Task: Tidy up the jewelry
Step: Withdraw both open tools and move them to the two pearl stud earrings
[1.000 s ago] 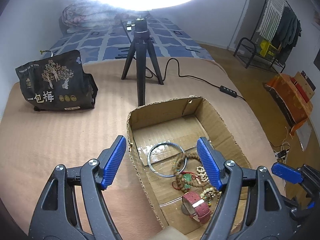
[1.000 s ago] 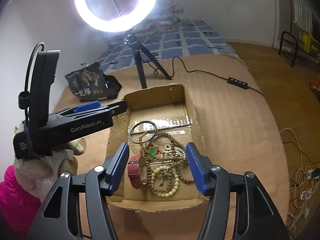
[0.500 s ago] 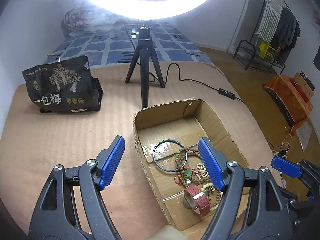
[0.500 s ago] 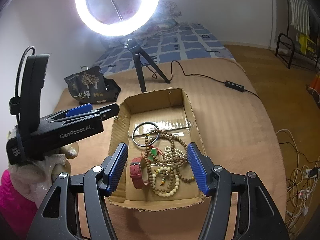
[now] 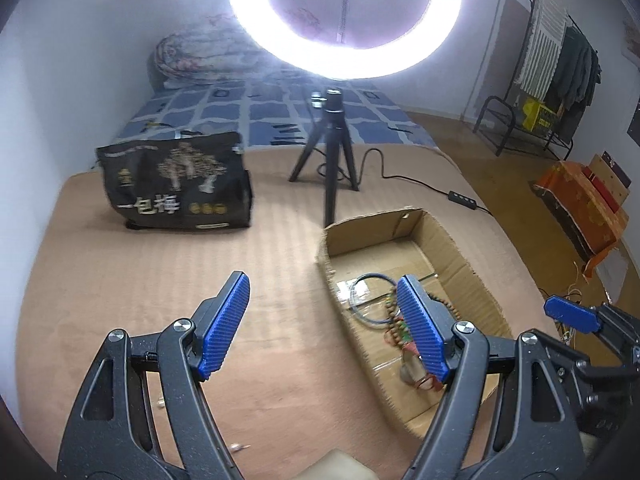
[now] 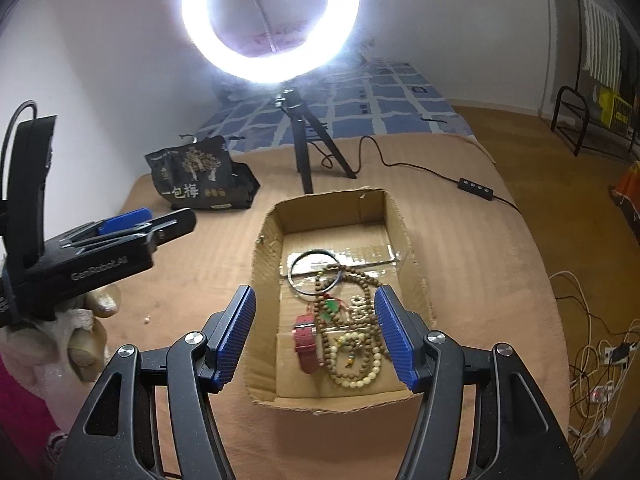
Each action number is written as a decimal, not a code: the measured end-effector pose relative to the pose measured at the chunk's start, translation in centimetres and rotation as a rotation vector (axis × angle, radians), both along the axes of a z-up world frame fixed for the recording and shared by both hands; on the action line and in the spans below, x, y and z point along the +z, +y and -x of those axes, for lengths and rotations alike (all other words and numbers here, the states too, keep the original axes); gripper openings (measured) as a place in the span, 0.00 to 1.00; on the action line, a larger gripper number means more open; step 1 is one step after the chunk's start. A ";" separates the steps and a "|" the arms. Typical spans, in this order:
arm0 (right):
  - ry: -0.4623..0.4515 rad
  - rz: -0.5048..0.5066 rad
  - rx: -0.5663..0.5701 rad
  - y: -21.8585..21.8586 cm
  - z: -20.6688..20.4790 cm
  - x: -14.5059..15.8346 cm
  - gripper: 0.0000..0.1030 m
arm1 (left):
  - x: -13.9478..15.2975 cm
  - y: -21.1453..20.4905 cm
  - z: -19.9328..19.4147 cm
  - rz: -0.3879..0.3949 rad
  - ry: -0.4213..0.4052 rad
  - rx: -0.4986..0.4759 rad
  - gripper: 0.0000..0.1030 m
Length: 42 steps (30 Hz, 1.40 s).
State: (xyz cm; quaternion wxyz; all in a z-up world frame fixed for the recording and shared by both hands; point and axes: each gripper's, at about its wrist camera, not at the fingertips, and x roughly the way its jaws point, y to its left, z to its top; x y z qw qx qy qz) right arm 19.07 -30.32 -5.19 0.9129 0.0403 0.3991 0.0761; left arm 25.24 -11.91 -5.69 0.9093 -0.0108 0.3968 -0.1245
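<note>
An open cardboard box [image 6: 412, 264] on the tan bedspread holds a metal bangle [image 6: 316, 272], brown and pale bead strings [image 6: 356, 344], a green pendant [image 6: 330, 307] and a red watch [image 6: 305, 340]. My right gripper [image 6: 316, 334] is open and empty, hovering above the box's near end. My left gripper [image 5: 322, 320] is open and empty, above the bedspread left of the box [image 5: 460, 256]; the bangle [image 5: 370, 300] shows by its right finger. The left gripper [image 6: 120, 224] also shows at the left of the right wrist view.
A ring light on a black tripod [image 6: 304, 148] stands behind the box, its cable and switch [image 6: 476, 189] running right. A black printed bag [image 5: 176, 184] sits at the back left. Cables [image 6: 592, 360] lie on the floor right of the bed.
My left gripper has moved left and back, away from the box. My right gripper has pulled back and risen slightly. Both stay open; the jewelry has not moved.
</note>
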 end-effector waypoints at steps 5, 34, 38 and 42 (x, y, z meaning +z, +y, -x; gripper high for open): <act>-0.024 0.032 0.011 2.5 1.0 0.7 0.67 | 0.4 3.7 1.6 -0.025 -0.003 0.023 0.76; -0.001 0.068 0.273 16.0 1.8 -7.2 0.77 | -7.2 20.2 4.9 -0.055 0.129 0.088 0.64; 0.056 0.113 0.344 17.9 2.0 -10.0 0.77 | -9.1 19.0 4.9 -0.068 0.175 0.024 0.57; 0.104 0.138 0.401 19.4 2.3 -12.1 0.76 | -10.4 18.3 4.9 -0.058 0.202 -0.016 0.52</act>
